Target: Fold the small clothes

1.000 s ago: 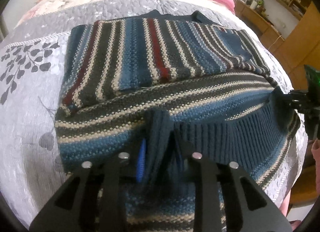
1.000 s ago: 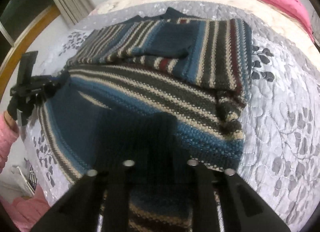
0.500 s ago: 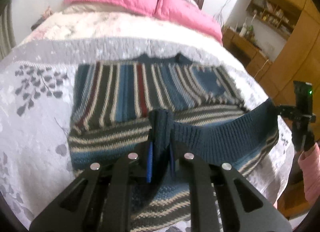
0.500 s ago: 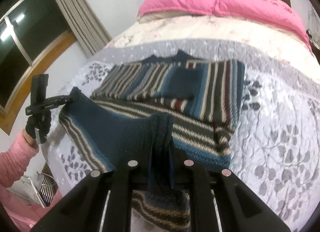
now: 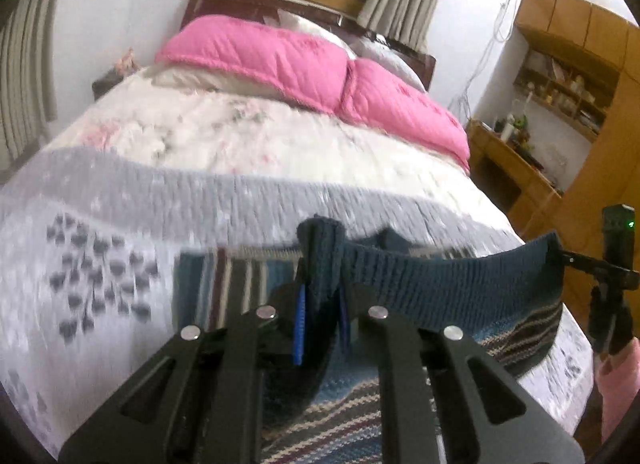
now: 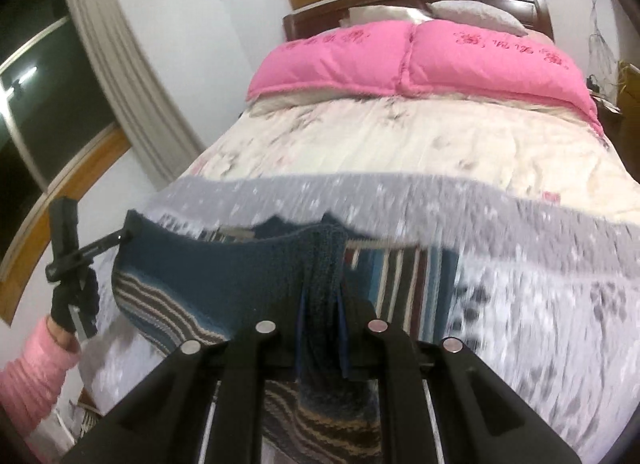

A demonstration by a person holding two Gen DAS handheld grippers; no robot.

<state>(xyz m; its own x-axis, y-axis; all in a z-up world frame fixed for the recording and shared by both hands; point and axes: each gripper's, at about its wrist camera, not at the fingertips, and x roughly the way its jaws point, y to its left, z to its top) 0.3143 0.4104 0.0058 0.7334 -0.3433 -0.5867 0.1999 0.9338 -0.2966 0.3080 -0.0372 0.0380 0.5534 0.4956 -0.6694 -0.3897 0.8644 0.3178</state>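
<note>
The left tool (image 5: 320,320) and right tool (image 6: 322,334) are each clamping the sweater (image 5: 440,284) by its near hem, lifting it above the bed (image 5: 240,191). The bottom-to-collar fold seems underway; next, laying the hem on the far edge.

Left gripper (image 5: 320,304): seen from behind in its own wrist view, black two-finger frame, blue-padded fingers (image 5: 298,324) pinched on a bunched dark-blue knit edge, fingers angled upward. In the right wrist view it shows at far left, held upright in a black-gloved hand (image 6: 74,304) with a pink sleeve (image 6: 36,368) below.

Right gripper (image 6: 322,320): fingers clamped on the same knit hem, raised. In the left wrist view it appears at far right, gloved hand (image 5: 610,324) gripping its handle.
</note>
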